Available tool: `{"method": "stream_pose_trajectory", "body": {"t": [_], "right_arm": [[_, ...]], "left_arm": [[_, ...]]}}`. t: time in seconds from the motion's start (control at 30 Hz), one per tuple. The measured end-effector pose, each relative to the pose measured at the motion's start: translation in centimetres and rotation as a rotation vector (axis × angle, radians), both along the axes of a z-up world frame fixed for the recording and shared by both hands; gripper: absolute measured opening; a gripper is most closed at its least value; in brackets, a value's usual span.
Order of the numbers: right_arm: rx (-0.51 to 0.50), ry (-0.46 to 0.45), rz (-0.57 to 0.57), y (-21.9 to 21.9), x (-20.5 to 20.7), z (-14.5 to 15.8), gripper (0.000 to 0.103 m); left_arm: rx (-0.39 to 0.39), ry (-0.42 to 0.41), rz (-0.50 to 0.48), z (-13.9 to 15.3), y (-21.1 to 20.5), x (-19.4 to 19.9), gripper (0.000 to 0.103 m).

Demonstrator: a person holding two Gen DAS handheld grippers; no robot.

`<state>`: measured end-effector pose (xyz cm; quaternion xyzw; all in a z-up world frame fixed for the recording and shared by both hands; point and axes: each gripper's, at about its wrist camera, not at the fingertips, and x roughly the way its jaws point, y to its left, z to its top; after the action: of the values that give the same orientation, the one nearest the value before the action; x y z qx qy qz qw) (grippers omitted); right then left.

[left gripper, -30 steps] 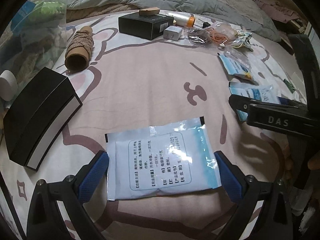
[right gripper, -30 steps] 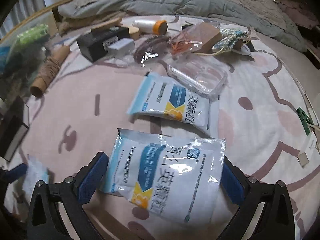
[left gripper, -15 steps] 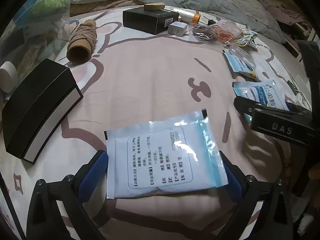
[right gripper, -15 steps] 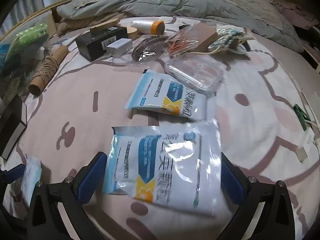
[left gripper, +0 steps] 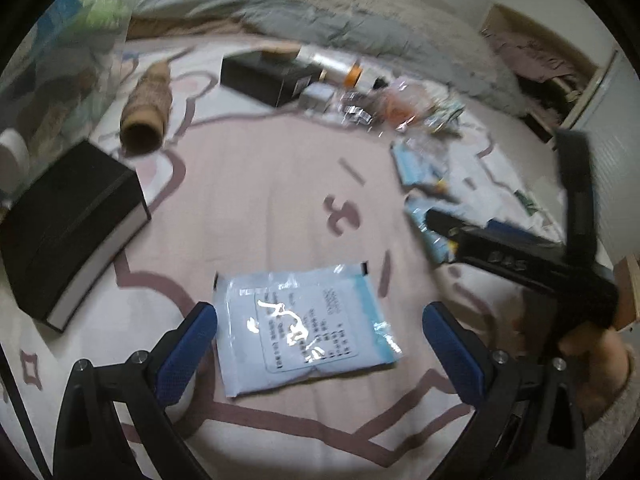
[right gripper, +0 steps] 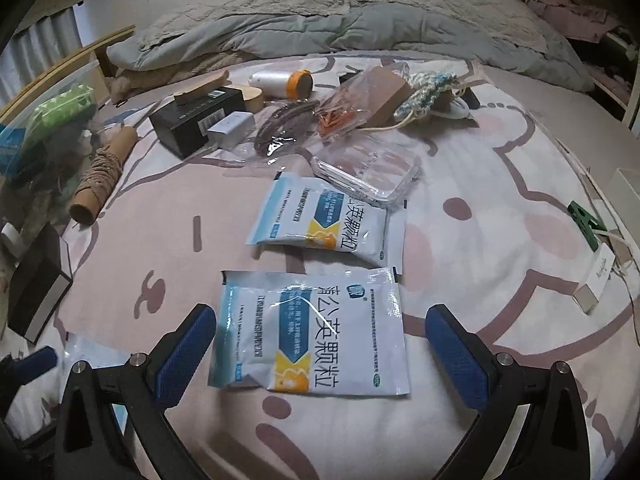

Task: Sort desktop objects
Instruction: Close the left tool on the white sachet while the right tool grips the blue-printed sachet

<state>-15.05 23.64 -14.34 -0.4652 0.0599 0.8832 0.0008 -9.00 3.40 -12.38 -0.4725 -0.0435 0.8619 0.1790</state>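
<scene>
1. Working on a bed, pink cartoon-print sheet. My left gripper is spread wide, nothing between the blue pads. My right gripper likewise, wide and holding nothing.

2. Left wrist view: a pale blue sachet lies print-side-down-label-up on the sheet, directly ahead, between the two fingers but touching neither as far as I can tell. Its long axis runs roughly away from me, twisted slightly to the right.

3. Right wrist view: a white-and-blue sachet sits flat straight ahead, framed by the open fingers. Its near edge falls about level with the fingertips. Long axis roughly crosswise to the gripper, so the fingers bracket its length.

4. A second matching sachet lies just beyond it, toward the head of the bed, apart from the first by a strip of bare sheet.

5. Judgement: each hand is nearer its own sachet; no crossing needed. The flat packets give little edge to catch, so I would expect to come down low and close across the width.

6. Other clutter toward the head edge: black box, twine spool, clear plastic case. Black-and-white box at the left edge.

7. Left view is motion-blurred; fine contact is uncertain.
</scene>
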Motion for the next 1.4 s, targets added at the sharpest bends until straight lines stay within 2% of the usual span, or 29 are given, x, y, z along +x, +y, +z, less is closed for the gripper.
{"method": "stream_pose_trajectory", "body": {"t": [0.13,0.3,0.4,0.5,0.7,1.03,1.23,1.4], "right_arm": [[-0.046,-0.028,-0.012,0.4,-0.4,-0.6,0.103],[-0.079,-0.053,-0.012,0.3,-0.7,-1.2,0.103],[-0.066,-0.057,-0.004,0.0,-0.7,-1.3,0.103],[-0.060,-0.057,0.014,-0.5,-0.7,-1.2,0.103],[-0.044,-0.061,0.029,-0.9,-0.8,-1.3,0.103],[0.061,-0.087,0.020,-2.2,-0.8,-2.0,0.103],[0.055,-0.075,0.033,-1.9,-0.6,-2.2,0.103],[0.053,-0.081,0.038,-1.9,-0.7,-2.4,0.103]], "left_arm": [[0.020,0.019,0.014,0.6,-0.3,-0.2,0.103],[-0.004,-0.037,0.046,-0.5,-0.6,-0.7,0.103],[-0.013,-0.090,0.066,-1.5,-0.9,-1.0,0.103],[0.015,-0.127,0.074,-2.0,-1.0,-1.0,0.103],[0.024,-0.131,0.052,-2.1,0.0,-0.9,0.103],[-0.058,-0.108,0.055,-3.0,1.6,-1.3,0.103],[-0.211,-0.077,0.032,-3.8,3.0,-0.8,0.103],[-0.197,-0.087,0.068,-3.8,2.5,-0.8,0.103]]}}
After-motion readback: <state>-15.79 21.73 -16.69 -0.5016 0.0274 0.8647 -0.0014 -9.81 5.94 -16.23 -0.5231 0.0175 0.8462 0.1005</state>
